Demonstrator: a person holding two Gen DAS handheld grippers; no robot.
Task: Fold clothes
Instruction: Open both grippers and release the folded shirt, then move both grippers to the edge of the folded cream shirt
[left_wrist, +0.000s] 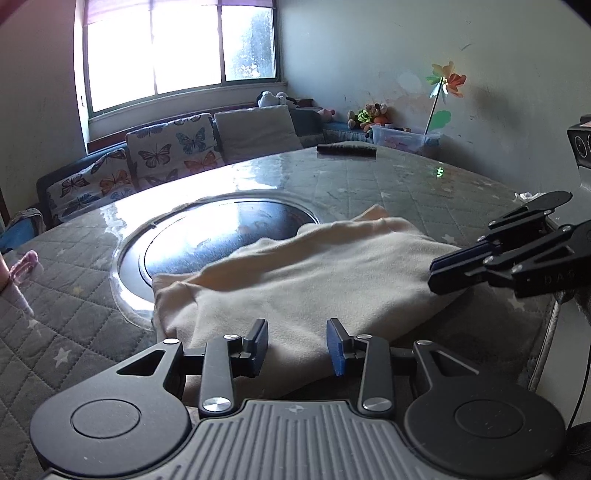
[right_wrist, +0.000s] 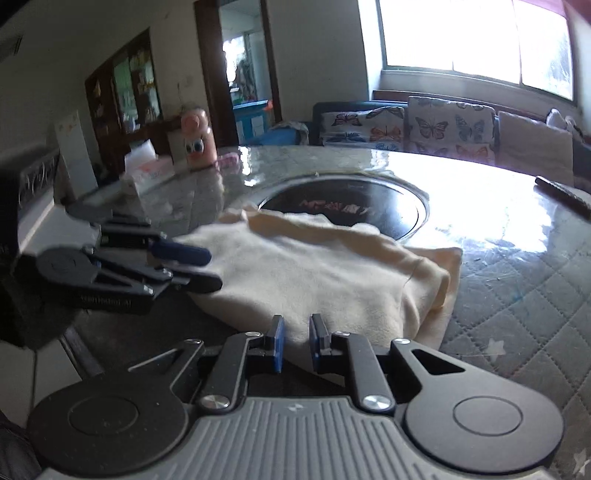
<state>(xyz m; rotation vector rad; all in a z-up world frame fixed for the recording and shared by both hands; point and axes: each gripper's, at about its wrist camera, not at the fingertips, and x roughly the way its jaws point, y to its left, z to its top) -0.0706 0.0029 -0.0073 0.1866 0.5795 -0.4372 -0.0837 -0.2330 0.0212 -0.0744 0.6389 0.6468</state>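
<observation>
Both grippers' jaws gape beside cream garment (left_wrist: 295, 280), its type indistinct.

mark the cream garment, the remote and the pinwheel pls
cream garment (left_wrist: 295, 280): left wrist view, middle of folded top.
remote (left_wrist: 346, 150): left wrist view, centre of its dark body.
pinwheel (left_wrist: 447, 82): left wrist view, hub of blades.

Left wrist: low over counter (left_wrist: 369, 177), facing window (left_wrist: 177, 48) | Right wrist: low at counter edge, facing sofa (right_wrist: 443, 122) | Shared: cloth (left_wrist: 314, 273), close in both; each gripper visible in the other's view
</observation>
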